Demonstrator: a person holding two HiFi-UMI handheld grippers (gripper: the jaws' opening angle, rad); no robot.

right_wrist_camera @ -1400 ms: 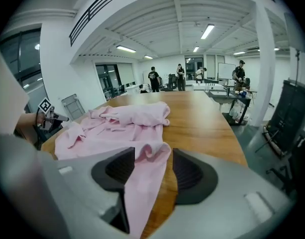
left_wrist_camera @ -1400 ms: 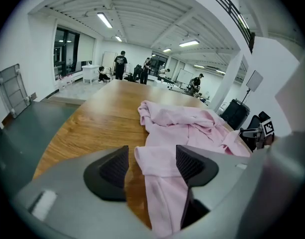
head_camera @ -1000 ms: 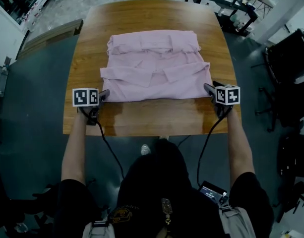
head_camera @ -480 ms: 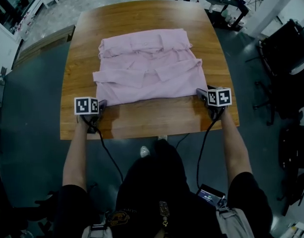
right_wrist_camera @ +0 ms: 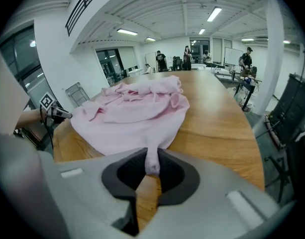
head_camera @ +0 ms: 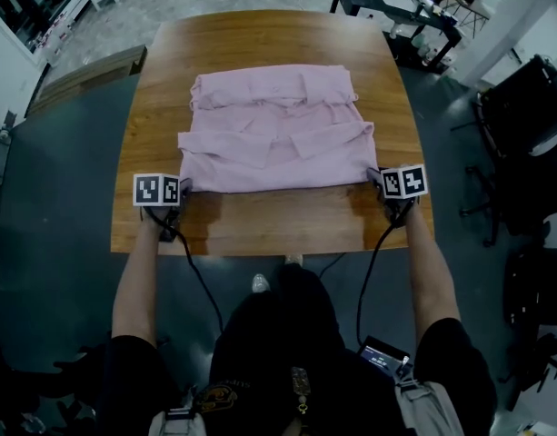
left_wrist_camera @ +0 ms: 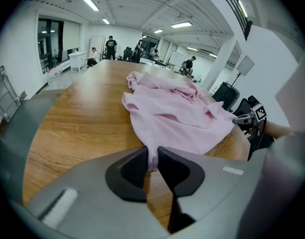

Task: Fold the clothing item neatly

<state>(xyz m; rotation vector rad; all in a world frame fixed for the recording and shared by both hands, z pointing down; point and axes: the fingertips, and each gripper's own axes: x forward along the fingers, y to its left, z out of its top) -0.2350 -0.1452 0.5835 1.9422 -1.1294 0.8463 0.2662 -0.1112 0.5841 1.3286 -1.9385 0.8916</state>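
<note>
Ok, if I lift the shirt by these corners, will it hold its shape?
Probably not: the shirt lies in soft rumpled folds, so it should sag in between. The left gripper and right gripper have just closed on its near corners; the thin pinched cloth might slip and is likely light.

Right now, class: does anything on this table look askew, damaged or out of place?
Nothing stands out. The pink garment lies fairly square on the wooden table, only rumpled along its far folds. The left hand-held gripper and right hand-held gripper have just closed on its near corners.
</note>
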